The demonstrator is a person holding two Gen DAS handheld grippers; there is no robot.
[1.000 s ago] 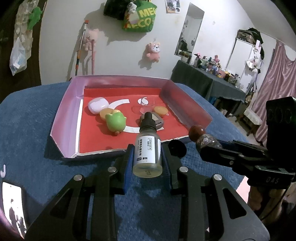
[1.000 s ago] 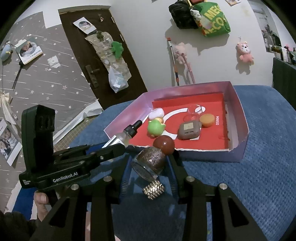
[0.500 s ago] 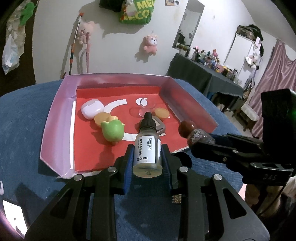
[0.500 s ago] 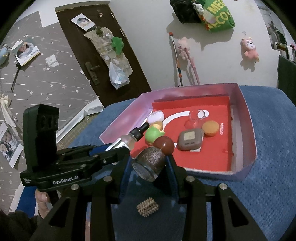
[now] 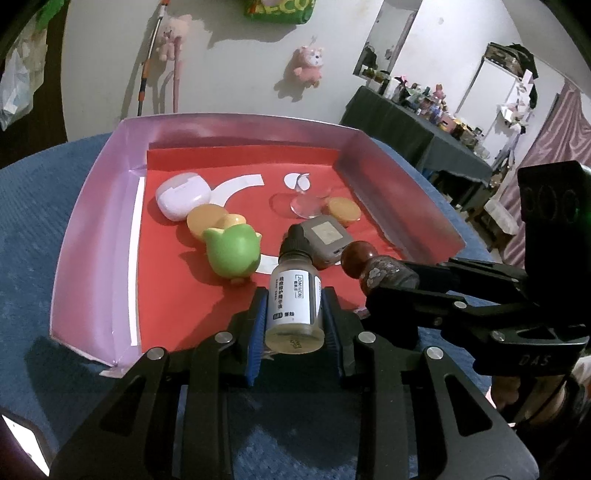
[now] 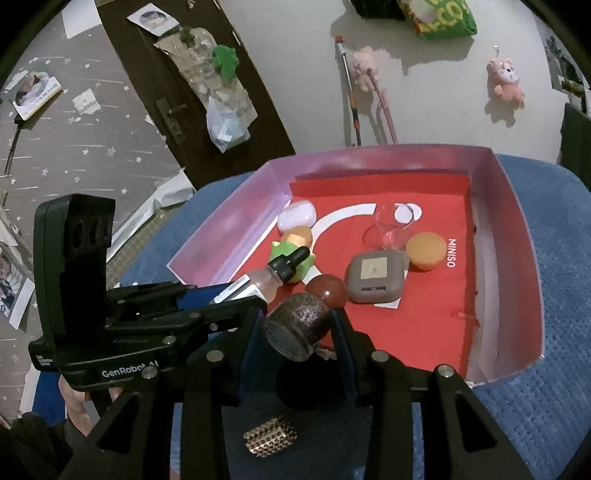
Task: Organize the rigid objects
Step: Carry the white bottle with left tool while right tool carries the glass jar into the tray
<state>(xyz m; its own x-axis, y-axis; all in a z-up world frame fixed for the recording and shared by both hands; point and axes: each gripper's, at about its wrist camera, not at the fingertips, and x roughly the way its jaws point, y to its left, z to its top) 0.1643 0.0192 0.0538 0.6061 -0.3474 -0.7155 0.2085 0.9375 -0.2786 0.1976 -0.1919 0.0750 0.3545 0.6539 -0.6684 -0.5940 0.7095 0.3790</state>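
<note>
Left tool [image 5: 294,317] clamped on dropper bottle [image 5: 294,302], right tool [image 6: 297,330] on brown-capped bottle [image 6: 301,321], over tray's near edge [image 5: 92,356].

Two close, downward-angled wrist views, seemingly side by side, sharing the tray [image 5: 236,129].

This is a lived-in room of a home, most likely a bedroom. A blue blanket-like cover [image 6: 546,406] fills the lower part of both views. On the white wall at the top hang a pink plush toy [image 5: 308,62], a second pink plush [image 6: 360,72] and a green printed bag [image 6: 443,18]. At upper left of the right wrist view stands a dark wooden door [image 6: 173,107] with a lever handle, beside grey star-patterned wallpaper [image 6: 74,147] bearing photos. At the right of the left wrist view, a dark-draped table [image 5: 417,122] is crowded with small bottles and figurines — past it, a pink curtain [image 5: 554,122].
</note>
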